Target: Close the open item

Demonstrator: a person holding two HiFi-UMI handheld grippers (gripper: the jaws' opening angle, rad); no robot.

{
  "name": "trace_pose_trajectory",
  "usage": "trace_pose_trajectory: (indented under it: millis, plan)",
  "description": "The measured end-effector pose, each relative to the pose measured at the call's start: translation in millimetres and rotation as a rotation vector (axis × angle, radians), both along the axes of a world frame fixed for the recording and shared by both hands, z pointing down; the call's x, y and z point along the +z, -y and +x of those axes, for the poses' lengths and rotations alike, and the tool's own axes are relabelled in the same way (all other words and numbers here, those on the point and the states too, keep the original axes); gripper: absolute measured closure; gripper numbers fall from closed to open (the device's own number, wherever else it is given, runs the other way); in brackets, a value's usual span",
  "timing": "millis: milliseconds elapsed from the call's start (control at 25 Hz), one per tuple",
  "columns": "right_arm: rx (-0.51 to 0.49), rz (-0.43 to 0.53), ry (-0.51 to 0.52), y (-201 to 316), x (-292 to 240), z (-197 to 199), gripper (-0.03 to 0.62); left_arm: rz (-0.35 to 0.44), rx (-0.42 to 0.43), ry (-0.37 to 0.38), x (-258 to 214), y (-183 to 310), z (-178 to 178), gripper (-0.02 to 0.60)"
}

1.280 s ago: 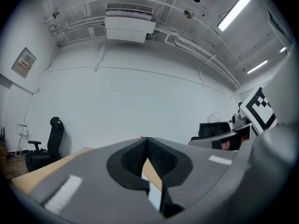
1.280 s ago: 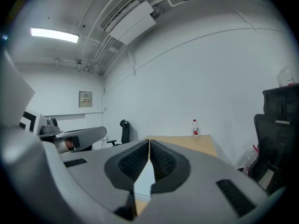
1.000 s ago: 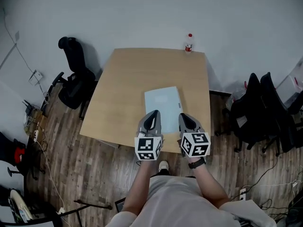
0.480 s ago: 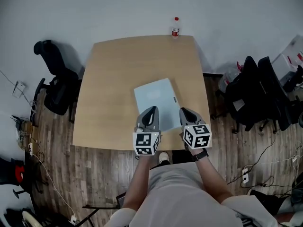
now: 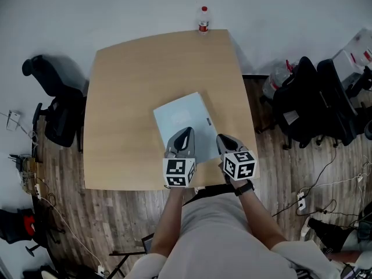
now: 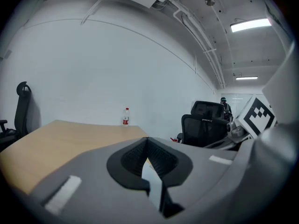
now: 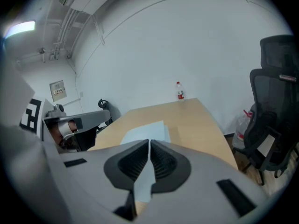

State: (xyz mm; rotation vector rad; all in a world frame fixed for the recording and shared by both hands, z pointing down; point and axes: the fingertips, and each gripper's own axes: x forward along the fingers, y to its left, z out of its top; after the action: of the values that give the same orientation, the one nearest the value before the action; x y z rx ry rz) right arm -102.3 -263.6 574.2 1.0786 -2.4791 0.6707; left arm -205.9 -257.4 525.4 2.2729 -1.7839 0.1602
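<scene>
A flat pale blue-grey rectangular item [image 5: 185,120] lies on the wooden table [image 5: 139,74], turned slightly, near the front edge. It looks flat, with no raised lid that I can see. My left gripper [image 5: 185,133] hovers over the item's near end with its jaws together and nothing between them. My right gripper [image 5: 222,139] hangs just past the item's near right corner, also shut and empty. In the right gripper view the item [image 7: 145,132] lies ahead of the closed jaws [image 7: 149,143]. The left gripper view shows its closed jaws [image 6: 147,141] over the tabletop.
A small bottle with a red cap [image 5: 203,19] stands at the table's far edge. A black office chair [image 5: 52,106] stands left of the table, and more black chairs [image 5: 314,97] with bags on the right. Cables lie on the wooden floor.
The person has stepped closer to the table. Both grippers, earlier at or before the front edge, are now over the table's near part by the item. Both stay shut.
</scene>
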Motion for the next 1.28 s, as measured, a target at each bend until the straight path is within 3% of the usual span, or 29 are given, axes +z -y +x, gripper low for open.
trace_pose_trajectory:
  millis: [320, 360, 440, 640, 1160, 1280]
  plan:
    - [-0.029, -0.131, -0.044, 9, 48, -6, 0.573, -0.081, 0.024, -0.004, 34, 17, 2, 0.578]
    - [-0.034, -0.145, -0.046, 9, 52, -7, 0.56, -0.092, 0.023, -0.006, 37, 17, 1, 0.578]
    - [-0.043, -0.173, -0.053, 12, 59, -10, 0.456, -0.106, 0.023, -0.007, 42, 21, -2, 0.578]
    - [-0.062, -0.24, -0.043, 18, 76, -13, 0.416, -0.138, 0.026, -0.001, 53, 31, -6, 0.578]
    - [-0.081, -0.395, -0.016, 18, 106, -15, 0.422, -0.223, 0.002, 0.045, 79, 48, -13, 0.578]
    - [-0.074, -0.393, -0.016, 21, 107, -15, 0.494, -0.232, 0.007, 0.046, 83, 52, -13, 0.578]
